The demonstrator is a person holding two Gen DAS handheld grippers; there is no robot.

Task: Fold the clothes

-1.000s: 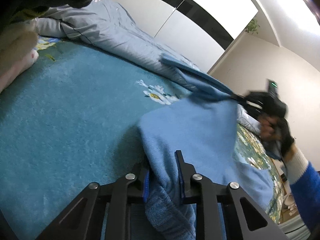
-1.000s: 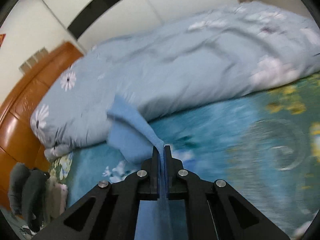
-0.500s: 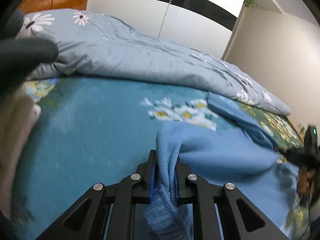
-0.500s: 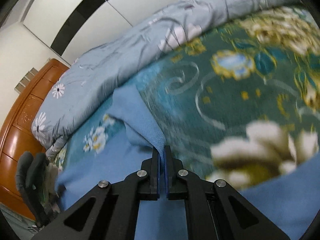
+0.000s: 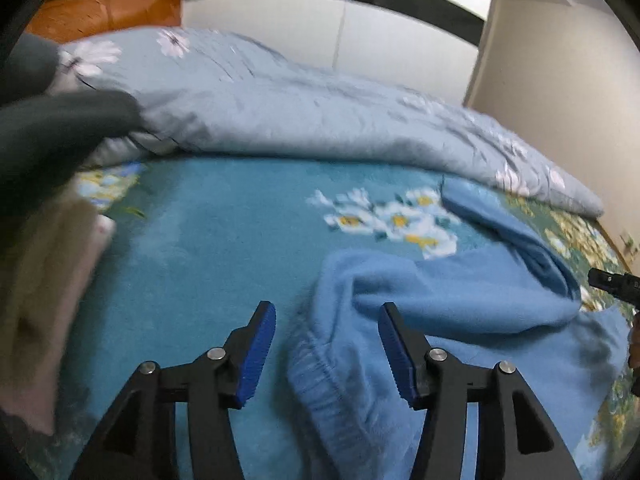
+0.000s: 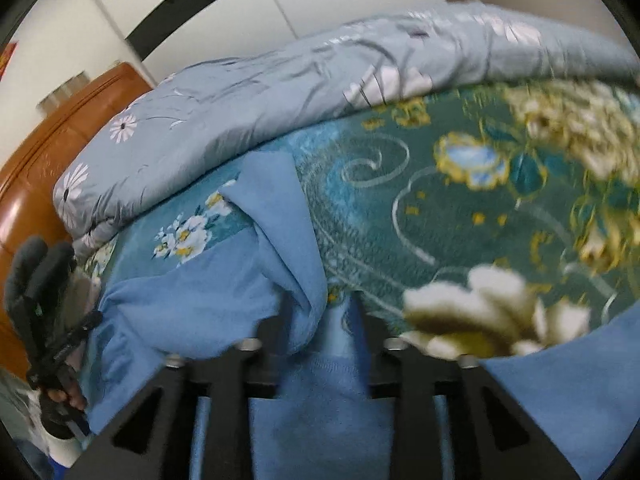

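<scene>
A light blue fleece garment (image 5: pixel 460 312) lies crumpled on the teal floral bed cover (image 5: pixel 208 232). My left gripper (image 5: pixel 326 344) is open, its blue pads on either side of the garment's ribbed hem, not clamping it. In the right wrist view the same garment (image 6: pixel 224 300) lies folded over itself, and my right gripper (image 6: pixel 320 320) is open with cloth lying loose between its fingers. The right gripper's tip also shows at the left wrist view's right edge (image 5: pixel 612 280).
A grey-blue floral duvet (image 5: pixel 320 120) is bunched along the bed's far side. Folded beige and pink clothes (image 5: pixel 44 280) lie at the left. An orange wooden headboard (image 6: pixel 48 152) and white wardrobe doors stand behind. A gloved hand (image 6: pixel 36 300) holds the left gripper.
Both grippers opened and let go of the blue garment, which now rests on the bed. The garment was lowered from a lifted, stretched hold.
</scene>
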